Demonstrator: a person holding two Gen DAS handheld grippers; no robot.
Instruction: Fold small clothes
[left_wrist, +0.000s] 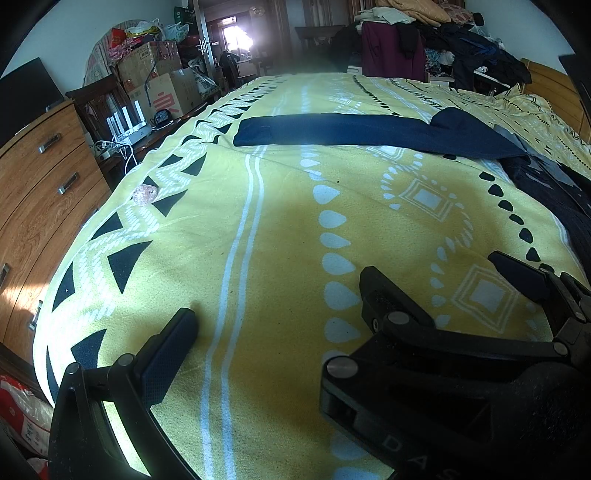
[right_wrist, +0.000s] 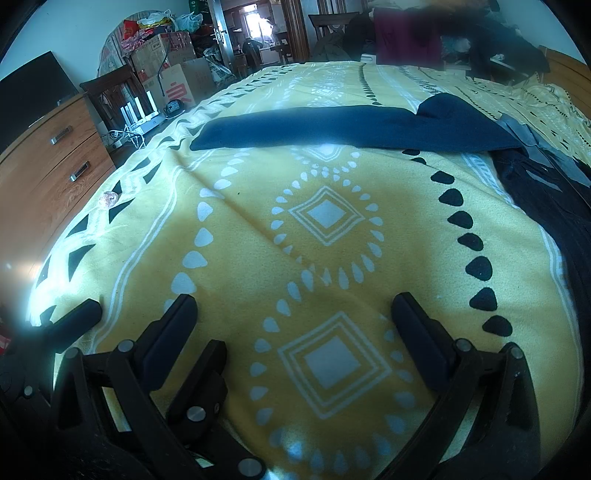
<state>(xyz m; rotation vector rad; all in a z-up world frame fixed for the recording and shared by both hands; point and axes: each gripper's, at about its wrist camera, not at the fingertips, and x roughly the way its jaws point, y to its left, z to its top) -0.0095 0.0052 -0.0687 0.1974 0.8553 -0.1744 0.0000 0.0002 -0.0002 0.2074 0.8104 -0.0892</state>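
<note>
Grippers both sit low over the yellow patterned blanket (right_wrist: 236, 236) with nothing between the fingers: your left gripper (left_wrist: 277, 299) is spread wide over bare fabric, and your right gripper (right_wrist: 295, 314) is spread just as wide, straddling a white diamond motif. Navy garment (left_wrist: 369, 133) lies flat as a long band across the bed at 12 o'clock in both views, well apart from either gripper, with a dark pile of clothes (right_wrist: 554, 206) at 3 o'clock touching its right end. Small pink object (left_wrist: 145, 194) rests near the blanket's edge at 10 o'clock, beside the wooden dresser (left_wrist: 40, 192).
</note>
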